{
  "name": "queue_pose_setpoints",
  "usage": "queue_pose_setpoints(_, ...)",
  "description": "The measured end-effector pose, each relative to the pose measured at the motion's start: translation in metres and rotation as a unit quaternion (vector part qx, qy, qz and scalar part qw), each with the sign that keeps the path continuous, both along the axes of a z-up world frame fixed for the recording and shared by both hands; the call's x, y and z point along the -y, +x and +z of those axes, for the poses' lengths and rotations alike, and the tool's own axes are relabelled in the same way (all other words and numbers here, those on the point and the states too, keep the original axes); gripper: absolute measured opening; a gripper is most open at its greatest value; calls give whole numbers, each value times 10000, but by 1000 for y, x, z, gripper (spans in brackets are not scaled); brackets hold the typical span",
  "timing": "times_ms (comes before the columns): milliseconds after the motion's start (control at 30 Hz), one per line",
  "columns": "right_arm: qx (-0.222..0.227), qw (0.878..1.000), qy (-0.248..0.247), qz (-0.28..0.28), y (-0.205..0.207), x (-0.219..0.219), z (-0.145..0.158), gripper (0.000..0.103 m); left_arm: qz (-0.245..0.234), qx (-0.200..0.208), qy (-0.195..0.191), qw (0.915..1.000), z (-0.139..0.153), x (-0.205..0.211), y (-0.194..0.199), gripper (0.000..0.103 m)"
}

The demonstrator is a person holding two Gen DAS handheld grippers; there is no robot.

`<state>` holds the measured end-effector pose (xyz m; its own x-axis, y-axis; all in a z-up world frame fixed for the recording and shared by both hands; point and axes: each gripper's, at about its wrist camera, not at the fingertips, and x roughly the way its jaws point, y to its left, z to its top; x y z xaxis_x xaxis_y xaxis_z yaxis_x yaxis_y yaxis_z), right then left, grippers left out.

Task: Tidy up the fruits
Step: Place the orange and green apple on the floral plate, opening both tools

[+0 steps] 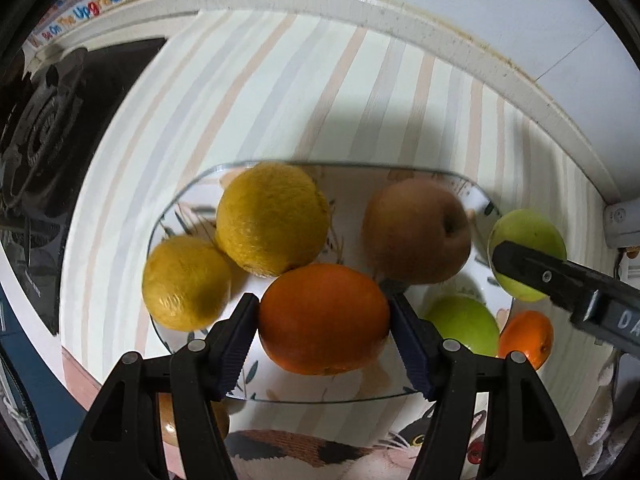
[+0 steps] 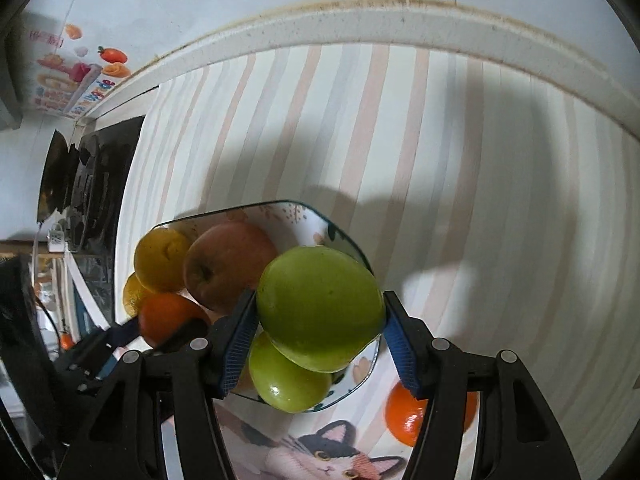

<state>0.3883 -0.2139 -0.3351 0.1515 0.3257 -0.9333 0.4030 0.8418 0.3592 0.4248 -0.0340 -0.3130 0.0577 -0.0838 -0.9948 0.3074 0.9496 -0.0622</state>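
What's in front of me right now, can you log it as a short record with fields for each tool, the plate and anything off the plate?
left tool: shut on round orange over the plate
right tool: shut on large green apple
plate: patterned glass plate on striped tablecloth
on plate: two yellow citrus fruits, brownish apple, second green apple
off plate: small orange fruit on the cloth

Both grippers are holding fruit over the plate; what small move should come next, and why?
Probably open the left gripper: its orange seems settled on the plate, while the right gripper holds a green apple above another.
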Motion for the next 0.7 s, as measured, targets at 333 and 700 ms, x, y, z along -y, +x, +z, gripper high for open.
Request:
queue_pose_setpoints(333, 26, 9995, -306, -28, -11, 0, 15, 92, 288, 354, -177, 9988, 27, -20, 3, 93)
queue_pose_setpoints(700, 227, 9908, -1212, 563, -54, -30, 54, 93, 507, 870, 102, 9949, 57, -50, -25, 93)
